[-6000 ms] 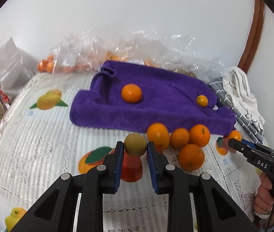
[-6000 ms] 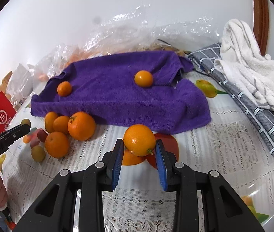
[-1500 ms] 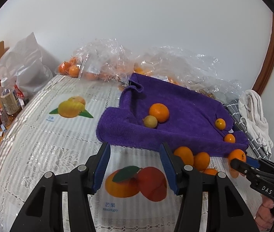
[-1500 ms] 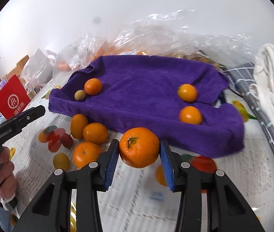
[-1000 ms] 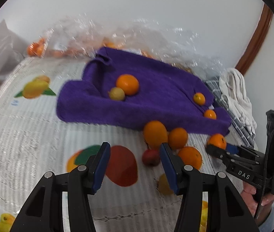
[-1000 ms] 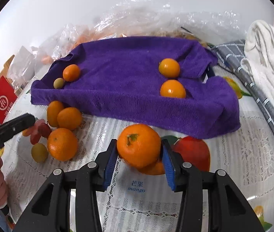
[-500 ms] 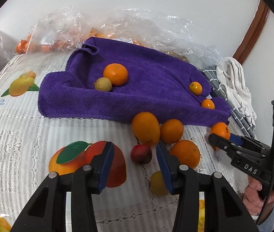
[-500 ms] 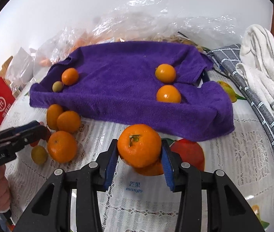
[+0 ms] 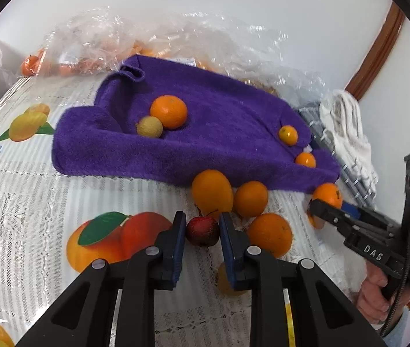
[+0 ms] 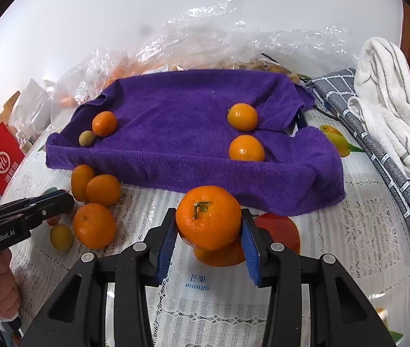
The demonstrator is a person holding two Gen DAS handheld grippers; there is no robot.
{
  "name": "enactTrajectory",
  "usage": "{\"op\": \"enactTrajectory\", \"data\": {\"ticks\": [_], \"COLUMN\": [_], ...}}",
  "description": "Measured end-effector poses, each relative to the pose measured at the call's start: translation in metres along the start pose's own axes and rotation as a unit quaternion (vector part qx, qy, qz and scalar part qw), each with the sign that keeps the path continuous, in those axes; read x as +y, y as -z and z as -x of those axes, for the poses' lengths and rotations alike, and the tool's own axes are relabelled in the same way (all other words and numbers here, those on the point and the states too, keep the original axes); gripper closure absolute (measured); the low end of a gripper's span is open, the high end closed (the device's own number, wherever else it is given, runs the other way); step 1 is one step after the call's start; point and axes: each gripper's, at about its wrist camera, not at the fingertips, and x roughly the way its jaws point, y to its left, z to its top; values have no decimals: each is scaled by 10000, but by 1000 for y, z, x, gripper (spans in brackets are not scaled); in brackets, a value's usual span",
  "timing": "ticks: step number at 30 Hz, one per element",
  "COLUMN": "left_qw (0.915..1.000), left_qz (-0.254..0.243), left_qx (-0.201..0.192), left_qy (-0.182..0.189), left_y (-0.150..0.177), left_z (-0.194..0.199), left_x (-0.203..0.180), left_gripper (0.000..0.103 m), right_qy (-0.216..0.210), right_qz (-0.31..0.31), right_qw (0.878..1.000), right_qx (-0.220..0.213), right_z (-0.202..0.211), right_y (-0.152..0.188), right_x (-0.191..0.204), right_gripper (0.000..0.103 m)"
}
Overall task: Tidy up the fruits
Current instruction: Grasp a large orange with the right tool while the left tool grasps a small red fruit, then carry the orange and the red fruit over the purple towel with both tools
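Note:
A purple towel [image 9: 219,127] [image 10: 187,133] lies on the table with an orange [image 9: 168,112] and a small yellow-green fruit [image 9: 149,126] at its left, and two small oranges [image 10: 242,117] at its right. In front of it lie several loose oranges [image 9: 212,192] [image 10: 94,225]. My left gripper [image 9: 202,232] has its pads on both sides of a small red fruit [image 9: 203,231] on the table. My right gripper [image 10: 208,228] is shut on a large orange [image 10: 208,217] with a green stem, just before the towel's front edge.
Crumpled clear plastic bags [image 9: 147,37] with more oranges lie behind the towel. A white towel [image 10: 390,98] on a grey checked cloth [image 10: 378,144] lies at the right. A red bag [image 10: 2,156] stands at the far left. The tablecloth has printed fruit pictures.
My left gripper has moved forward and narrowed around the small red fruit. My right gripper still holds the large orange, nearly still before the towel.

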Motion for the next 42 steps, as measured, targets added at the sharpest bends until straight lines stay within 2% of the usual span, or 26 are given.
{"op": "enactTrajectory", "data": {"ticks": [7,13,19,22,42], "left_qw": [9983,9966,9957,9963,9944], "left_qz": [242,131,-54,15,129], "left_qx": [-537,-785,-875,-849,-1036], "left_qy": [-21,-219,-282,-160,-141], "left_y": [-9,-10,-10,-11,-12], "left_z": [23,32,33,33,41], "left_x": [11,10,2,4,9], "left_gripper": [80,80,80,80,80], "right_qy": [30,4,-6,-14,-120], "right_qz": [-1,35,66,50,-93], "right_qw": [10000,9998,9997,9996,9989], "right_qx": [-93,-179,-244,-272,-451], "right_z": [2,5,7,7,15], "right_y": [0,0,0,0,-2], "right_x": [-1,-1,-1,-2,-9], "right_gripper": [61,61,61,61,61]}}
